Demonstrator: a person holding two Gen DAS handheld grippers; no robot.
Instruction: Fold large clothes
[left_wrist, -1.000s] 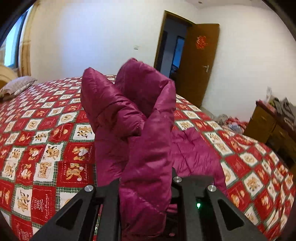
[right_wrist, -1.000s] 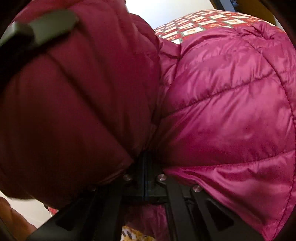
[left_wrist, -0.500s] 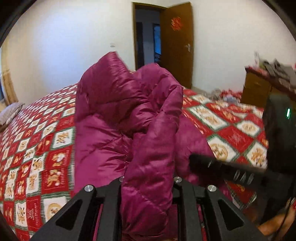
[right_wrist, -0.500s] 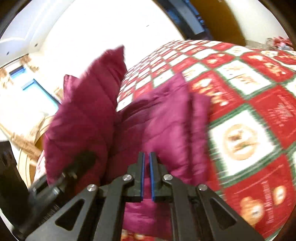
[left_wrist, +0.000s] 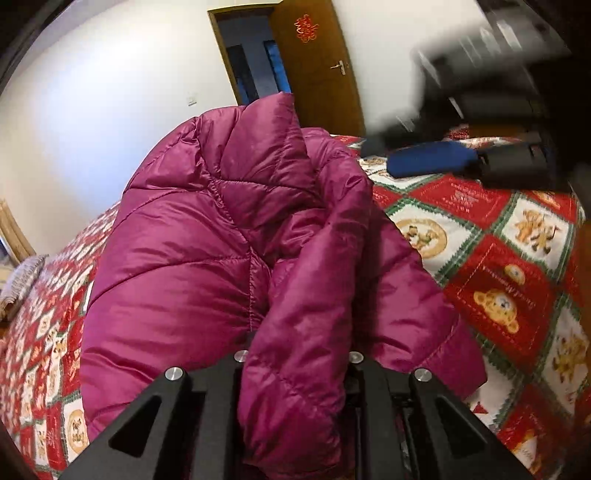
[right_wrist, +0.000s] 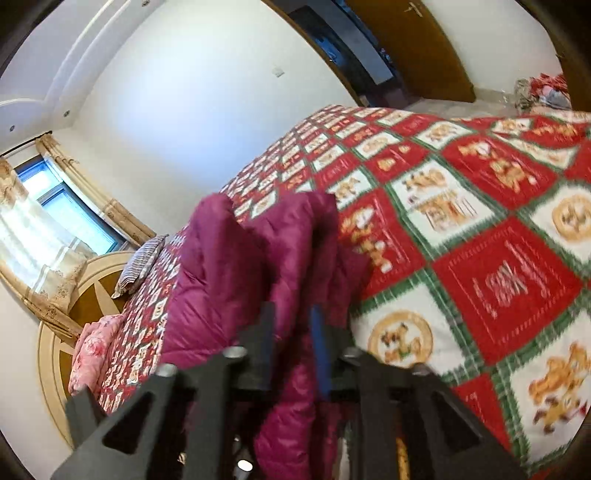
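Right tongs have let go and just opened, empty; left tongs clamp the jacket, bunched mid-bed, folding barely begun.

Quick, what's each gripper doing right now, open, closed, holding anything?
Left gripper: shut on the magenta puffer jacket.
Right gripper: open, its jaws have just been opening; jacket fabric shows between them but the pads do not press on it.
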